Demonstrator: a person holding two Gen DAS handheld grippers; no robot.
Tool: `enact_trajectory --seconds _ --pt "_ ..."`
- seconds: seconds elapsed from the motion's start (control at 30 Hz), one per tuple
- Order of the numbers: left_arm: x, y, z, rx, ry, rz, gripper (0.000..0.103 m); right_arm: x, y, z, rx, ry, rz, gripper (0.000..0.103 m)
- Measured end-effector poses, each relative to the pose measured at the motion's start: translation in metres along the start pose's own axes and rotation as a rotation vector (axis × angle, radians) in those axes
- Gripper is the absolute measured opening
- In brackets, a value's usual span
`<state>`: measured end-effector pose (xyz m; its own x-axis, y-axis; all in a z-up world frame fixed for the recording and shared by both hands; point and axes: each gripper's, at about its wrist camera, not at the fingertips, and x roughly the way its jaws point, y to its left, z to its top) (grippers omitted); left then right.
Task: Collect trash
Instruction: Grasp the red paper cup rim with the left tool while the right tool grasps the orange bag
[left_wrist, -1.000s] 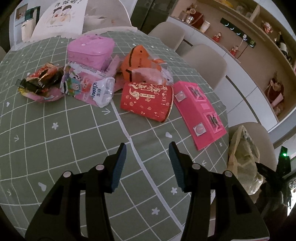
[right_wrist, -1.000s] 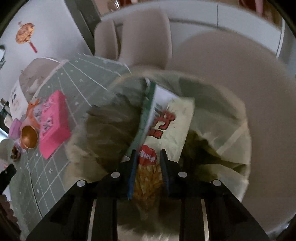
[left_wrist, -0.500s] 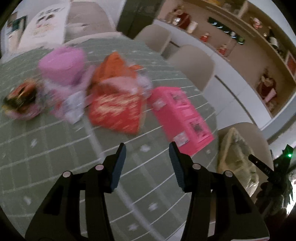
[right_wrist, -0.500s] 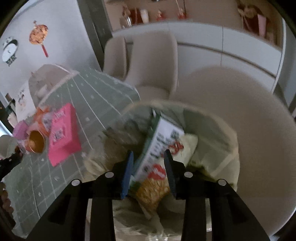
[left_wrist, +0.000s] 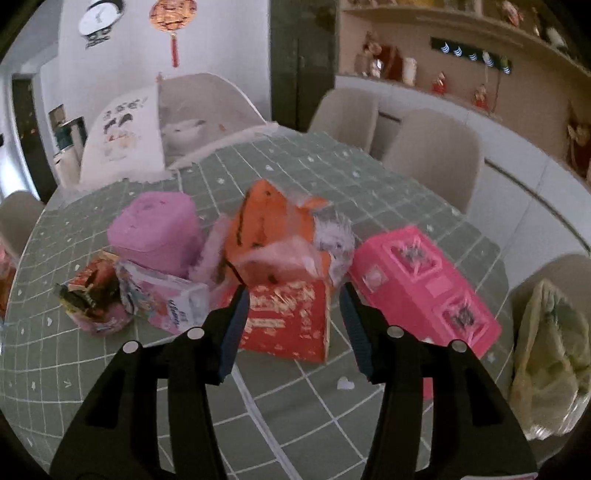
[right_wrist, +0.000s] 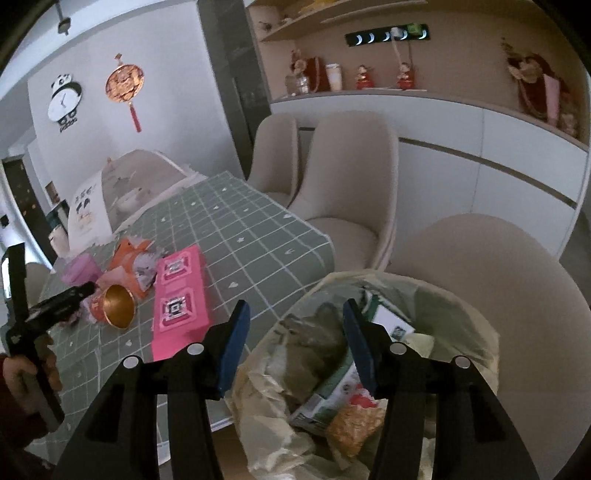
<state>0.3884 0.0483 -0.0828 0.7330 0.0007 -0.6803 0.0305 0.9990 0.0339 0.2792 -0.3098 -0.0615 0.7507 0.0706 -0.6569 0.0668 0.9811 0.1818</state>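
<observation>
My left gripper (left_wrist: 294, 306) hangs open over the green checked table (left_wrist: 295, 398), its fingers framing a red and gold tin (left_wrist: 291, 325) that lies on its side just beyond them. Around the tin sit an orange wrapper (left_wrist: 266, 229), a tissue pack (left_wrist: 166, 299), crumpled snack wrappers (left_wrist: 92, 295) and a flat pink box (left_wrist: 421, 280). My right gripper (right_wrist: 295, 314) hovers above the trash bag (right_wrist: 461, 317) on a chair. Its jaws are opening with nothing between them. A snack packet (right_wrist: 343, 406) lies loose inside the bag.
A pink round box (left_wrist: 155, 229) stands behind the pile. Beige chairs (right_wrist: 351, 184) line the table's far side, with a white cabinet (right_wrist: 480, 147) behind. The bag's chair (right_wrist: 517, 266) sits by the table corner. A hand (right_wrist: 22, 373) holds the left gripper (right_wrist: 83, 290).
The right gripper let go of the snack packet, which dropped into the bag, and rose above it. The left gripper moved in toward the red tin and tilted up.
</observation>
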Motion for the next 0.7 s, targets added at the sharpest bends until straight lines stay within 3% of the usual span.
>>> enact_trajectory --seconds 0.1,0.17,0.23,0.27,0.33,0.4,0.47,0.7 --pt "0.016 -0.019 -0.007 0.129 0.021 0.101 0.048 0.004 0.011 0.003 -0.031 0.007 0.017 0.049" --pt "0.026 -0.019 -0.011 0.15 0.05 0.129 0.048 0.006 0.02 0.006 -0.051 0.008 0.029 0.049" --pt "0.027 -0.01 -0.013 0.116 0.07 0.104 0.044 0.007 0.031 0.008 -0.077 0.006 0.04 0.049" --pt "0.026 0.002 -0.013 0.073 0.079 0.071 0.035 0.008 0.038 0.008 -0.093 0.009 0.046 0.049" --pt "0.019 0.022 -0.015 0.001 0.074 0.024 0.029 0.012 0.05 0.007 -0.111 0.019 0.058 0.049" --pt "0.008 0.047 -0.014 -0.065 0.066 -0.013 0.013 0.017 0.064 0.004 -0.129 0.033 0.073 0.049" --pt "-0.002 0.068 -0.015 -0.117 0.065 -0.039 0.005 0.021 0.077 0.001 -0.141 0.047 0.094 0.049" --pt "-0.035 0.151 -0.039 -0.268 0.118 -0.111 0.003 0.049 0.147 -0.005 -0.197 0.104 0.22 0.049"
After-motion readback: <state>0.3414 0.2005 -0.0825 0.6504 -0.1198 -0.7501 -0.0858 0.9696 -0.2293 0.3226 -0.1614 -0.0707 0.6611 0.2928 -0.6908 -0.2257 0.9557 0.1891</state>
